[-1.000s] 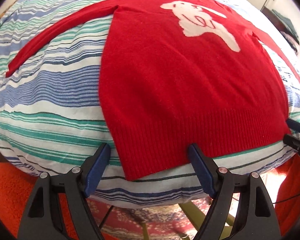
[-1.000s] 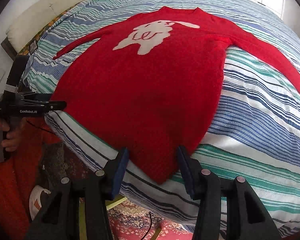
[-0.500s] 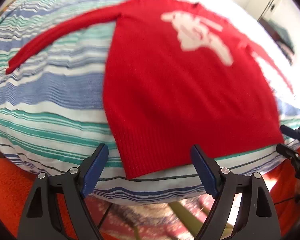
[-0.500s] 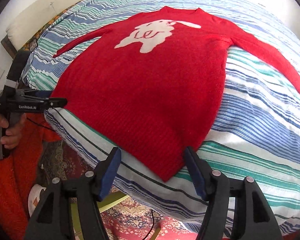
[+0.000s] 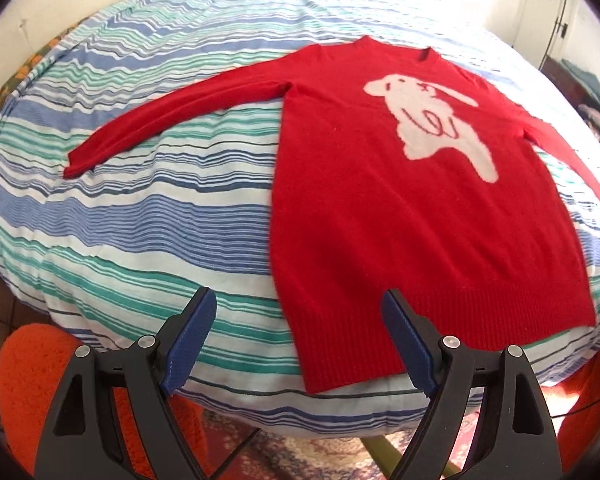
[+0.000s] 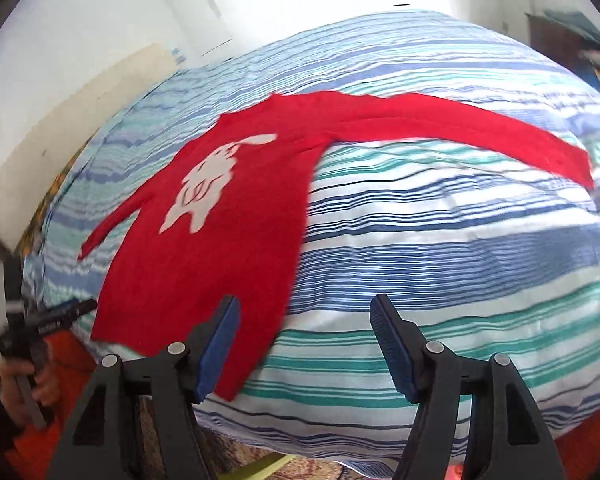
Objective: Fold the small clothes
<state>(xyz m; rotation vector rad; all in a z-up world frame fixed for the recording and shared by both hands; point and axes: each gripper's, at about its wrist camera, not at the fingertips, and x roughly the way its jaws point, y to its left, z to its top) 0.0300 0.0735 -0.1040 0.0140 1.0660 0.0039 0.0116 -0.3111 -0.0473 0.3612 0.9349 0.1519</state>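
Flat beyond both grippers' parted fingers [image 5: 192, 344], red sweater [image 5: 400, 216].

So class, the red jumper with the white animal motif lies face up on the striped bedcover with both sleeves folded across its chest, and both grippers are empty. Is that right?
Not quite. The sleeves are not folded: on the red jumper the left sleeve and the right sleeve lie spread out on the striped bedcover, as both wrist views show. The rest holds: white animal motif up, left gripper and right gripper empty.
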